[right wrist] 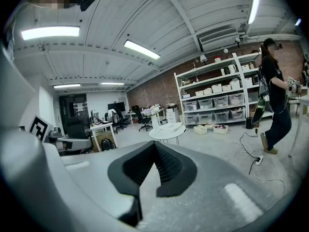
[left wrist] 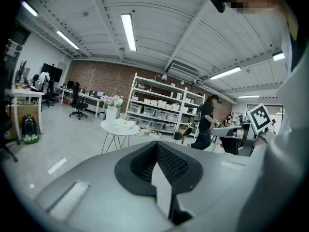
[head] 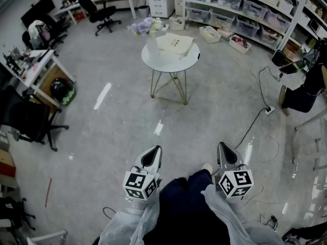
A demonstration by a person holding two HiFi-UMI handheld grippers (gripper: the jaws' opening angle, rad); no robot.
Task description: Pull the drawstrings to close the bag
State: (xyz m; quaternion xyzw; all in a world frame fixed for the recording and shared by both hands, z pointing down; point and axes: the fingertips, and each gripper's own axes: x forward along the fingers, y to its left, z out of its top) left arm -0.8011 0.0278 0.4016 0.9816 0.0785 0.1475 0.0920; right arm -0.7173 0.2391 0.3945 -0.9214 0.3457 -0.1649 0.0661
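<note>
A cream bag (head: 174, 44) lies flat on a small round white table (head: 153, 64) in the middle of the room, well ahead of me. Both grippers are held low, close to my body, far from the table. My left gripper (head: 155, 150) is shut with nothing in it, and so is my right gripper (head: 223, 146). In the left gripper view the closed left gripper (left wrist: 157, 144) points toward the distant table (left wrist: 119, 127). In the right gripper view the closed right gripper (right wrist: 155, 145) also faces the table (right wrist: 167, 130) and the bag (right wrist: 170, 126).
A vase of flowers (head: 147, 27) stands at the table's far left. Shelves with storage bins (head: 245, 6) line the back right. A person (head: 305, 88) stands at the right, near a power strip (head: 269, 109) and its cable. A desk (head: 38, 68) and office chairs (head: 28, 119) are at the left.
</note>
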